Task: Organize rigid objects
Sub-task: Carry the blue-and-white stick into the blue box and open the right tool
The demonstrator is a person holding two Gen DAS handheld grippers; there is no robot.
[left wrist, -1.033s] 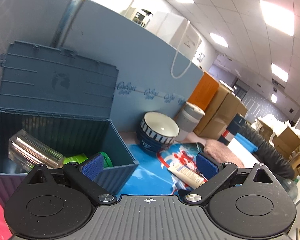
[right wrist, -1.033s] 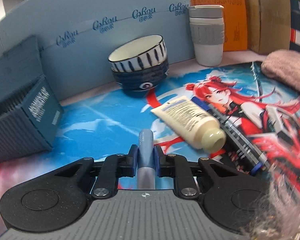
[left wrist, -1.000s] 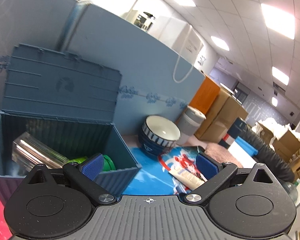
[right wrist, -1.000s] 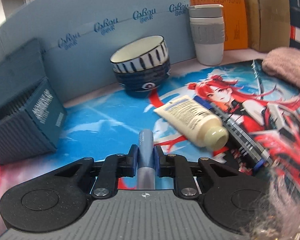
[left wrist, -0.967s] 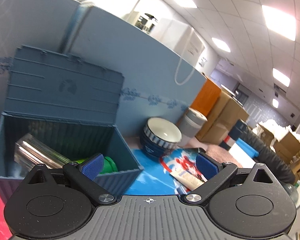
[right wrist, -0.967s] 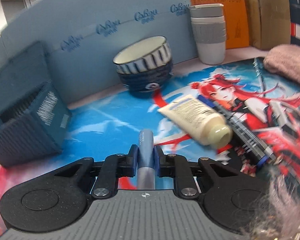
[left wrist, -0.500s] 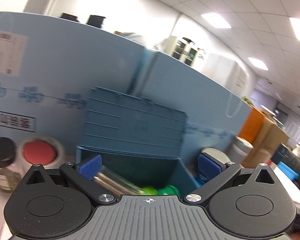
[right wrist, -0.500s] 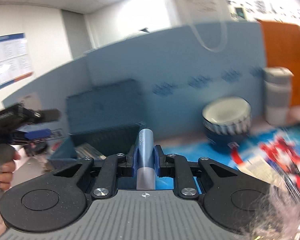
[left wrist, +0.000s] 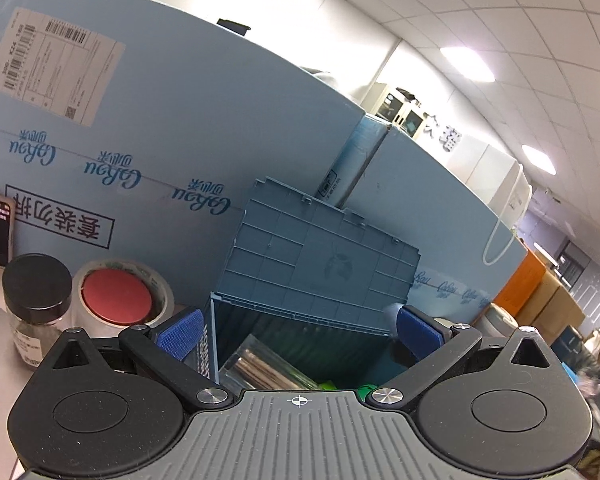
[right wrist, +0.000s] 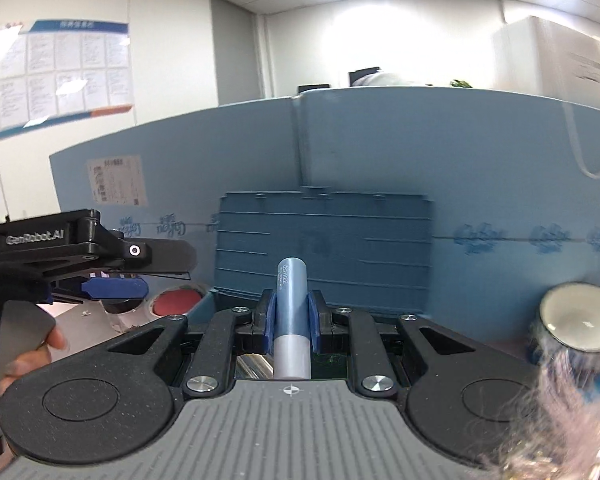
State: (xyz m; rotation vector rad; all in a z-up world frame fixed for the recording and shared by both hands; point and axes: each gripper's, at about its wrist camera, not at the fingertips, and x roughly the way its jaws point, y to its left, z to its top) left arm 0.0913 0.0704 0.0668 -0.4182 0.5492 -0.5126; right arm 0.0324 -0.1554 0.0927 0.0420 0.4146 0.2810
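Note:
My right gripper [right wrist: 291, 322] is shut on a slim blue-and-silver tube [right wrist: 292, 300] and holds it over the front of the open blue storage box [right wrist: 324, 240], whose lid stands upright. My left gripper [left wrist: 298, 330] is open and empty just in front of the same box [left wrist: 320, 264]. Inside the box lie a clear shiny cylinder [left wrist: 260, 368] and a green object [left wrist: 364, 390]. The left gripper also shows in the right wrist view [right wrist: 112, 286], at the box's left, held by a hand.
A dark-lidded glass jar [left wrist: 36, 304] and a tape roll with a red centre [left wrist: 120, 300] stand left of the box. A blue-striped bowl [right wrist: 576, 320] sits to the right. A light blue cardboard wall [left wrist: 140, 140] runs behind everything.
The right gripper has lifted the tube off the mat and swung left to the box. The left gripper has swung left and tilted up; the mat, cream tube and pen have left both views.

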